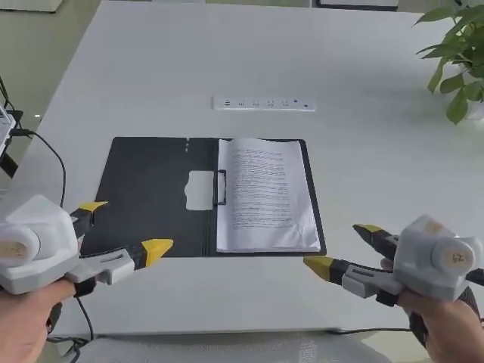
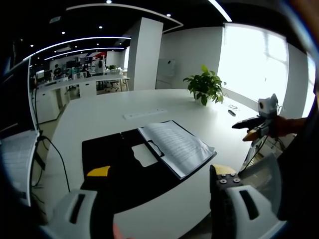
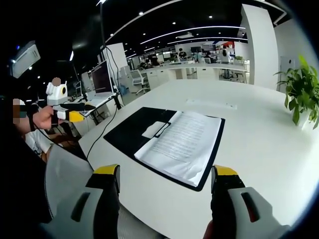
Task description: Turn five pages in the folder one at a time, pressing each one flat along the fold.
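A black folder lies open on the white table, its left cover bare. A stack of printed pages is clipped on its right half. My left gripper hovers open at the folder's near left corner, nothing between its yellow tips. My right gripper is held open just off the folder's near right corner, also empty. Neither touches the folder.
A white power strip is set into the table beyond the folder. A potted plant stands at the far right. A black cable runs off the table's left edge. The near table edge is close below the grippers.
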Tool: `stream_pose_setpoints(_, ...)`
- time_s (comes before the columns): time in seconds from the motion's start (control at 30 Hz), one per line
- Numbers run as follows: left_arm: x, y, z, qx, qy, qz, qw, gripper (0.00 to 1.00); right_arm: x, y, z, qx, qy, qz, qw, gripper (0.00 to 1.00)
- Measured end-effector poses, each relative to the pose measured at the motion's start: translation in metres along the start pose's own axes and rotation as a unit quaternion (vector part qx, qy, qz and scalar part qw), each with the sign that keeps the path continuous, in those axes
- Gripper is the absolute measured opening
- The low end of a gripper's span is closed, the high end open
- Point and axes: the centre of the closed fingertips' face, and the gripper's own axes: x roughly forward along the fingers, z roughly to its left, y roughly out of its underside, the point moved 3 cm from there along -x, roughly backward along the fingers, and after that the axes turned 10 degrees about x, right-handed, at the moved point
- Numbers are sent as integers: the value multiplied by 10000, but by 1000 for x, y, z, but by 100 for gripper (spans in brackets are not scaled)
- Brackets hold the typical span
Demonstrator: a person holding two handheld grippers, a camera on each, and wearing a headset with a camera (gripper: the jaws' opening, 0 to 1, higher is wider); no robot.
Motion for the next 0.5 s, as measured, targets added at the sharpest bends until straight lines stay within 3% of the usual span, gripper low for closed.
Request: stream_pose_setpoints(0.5,6,-3,-5,46,105,-10,9999,79,-3,0,-5,27,61,-27,10000,73)
